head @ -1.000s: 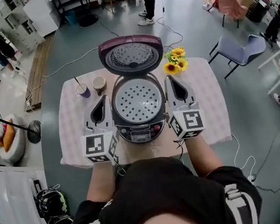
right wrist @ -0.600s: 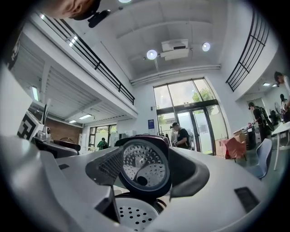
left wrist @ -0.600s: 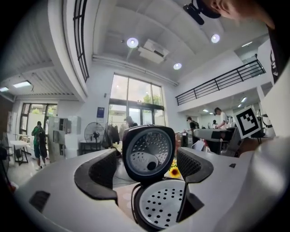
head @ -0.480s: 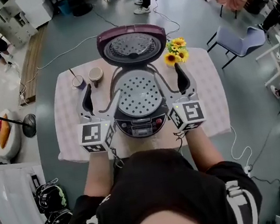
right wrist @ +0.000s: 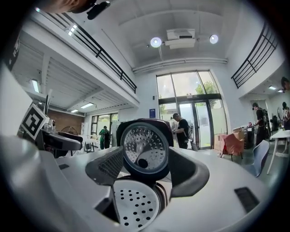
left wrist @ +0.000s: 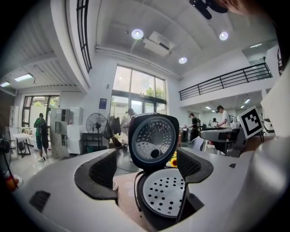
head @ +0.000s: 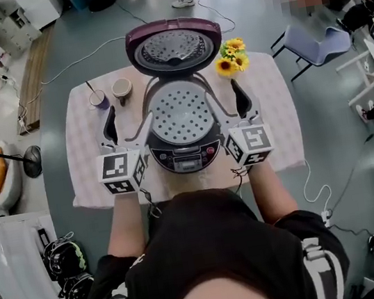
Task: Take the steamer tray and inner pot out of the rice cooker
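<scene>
Two grippers low at the rice cooker (head: 187, 158), one per side, over the pale tablecloth (head: 278, 124). Left gripper (head: 128, 119): jaws just been opening, now spread wide, cooker's left rim between them, pads clear of it. Right gripper (head: 226, 97): same story, jaws just been opening, now spread, right rim between them, no pinch visible. Lid (head: 173, 45) up, hinged at the far side, dead ahead between the jaws in both gripper views. Perforated steamer tray (head: 180, 113) seated flat in the cooker mouth, untouched. Inner pot under the tray, hidden. Purple cup with straw (head: 99, 99) and beige mug (head: 121, 89) side by side, far-left of the cooker. Sunflowers (head: 230, 59) far-right, just beyond the right gripper's tips.
</scene>
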The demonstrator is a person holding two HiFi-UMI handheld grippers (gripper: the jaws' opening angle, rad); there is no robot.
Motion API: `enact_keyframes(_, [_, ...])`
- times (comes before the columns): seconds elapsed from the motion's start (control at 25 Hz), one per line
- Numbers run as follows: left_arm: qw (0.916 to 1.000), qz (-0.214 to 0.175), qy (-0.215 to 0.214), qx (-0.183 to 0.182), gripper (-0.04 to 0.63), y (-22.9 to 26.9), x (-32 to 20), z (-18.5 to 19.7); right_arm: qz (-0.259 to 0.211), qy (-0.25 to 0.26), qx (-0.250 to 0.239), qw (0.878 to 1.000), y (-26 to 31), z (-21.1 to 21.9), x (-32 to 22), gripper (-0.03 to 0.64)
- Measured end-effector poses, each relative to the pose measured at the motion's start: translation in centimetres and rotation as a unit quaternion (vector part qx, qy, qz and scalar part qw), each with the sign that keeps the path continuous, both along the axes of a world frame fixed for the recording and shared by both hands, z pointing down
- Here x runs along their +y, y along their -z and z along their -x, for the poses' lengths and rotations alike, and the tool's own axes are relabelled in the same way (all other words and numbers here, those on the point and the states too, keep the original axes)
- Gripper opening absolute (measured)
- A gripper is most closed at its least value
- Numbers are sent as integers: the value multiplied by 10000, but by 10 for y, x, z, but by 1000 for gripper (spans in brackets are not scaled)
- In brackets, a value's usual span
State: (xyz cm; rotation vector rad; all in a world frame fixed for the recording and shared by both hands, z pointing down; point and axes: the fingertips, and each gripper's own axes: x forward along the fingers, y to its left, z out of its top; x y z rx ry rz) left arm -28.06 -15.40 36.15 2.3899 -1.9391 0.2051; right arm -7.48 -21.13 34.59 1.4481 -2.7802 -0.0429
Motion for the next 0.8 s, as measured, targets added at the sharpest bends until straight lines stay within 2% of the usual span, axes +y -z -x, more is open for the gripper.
enact_keyframes(0.36, [9957,904,-97,-197,393,-50,-11,0,1088,369,759,9905,-73,8,-11,287])
enact_keyframes(0.56, [9916,1242,-135,-332,393,-76,-19,0,1570,479,1131,9799,-112,12,-19,348])
enact_keyframes(0.8, [9829,1753,-300,-475,393,-109,-32,-3,1905,460,1622,9671,-146,11,-34,362])
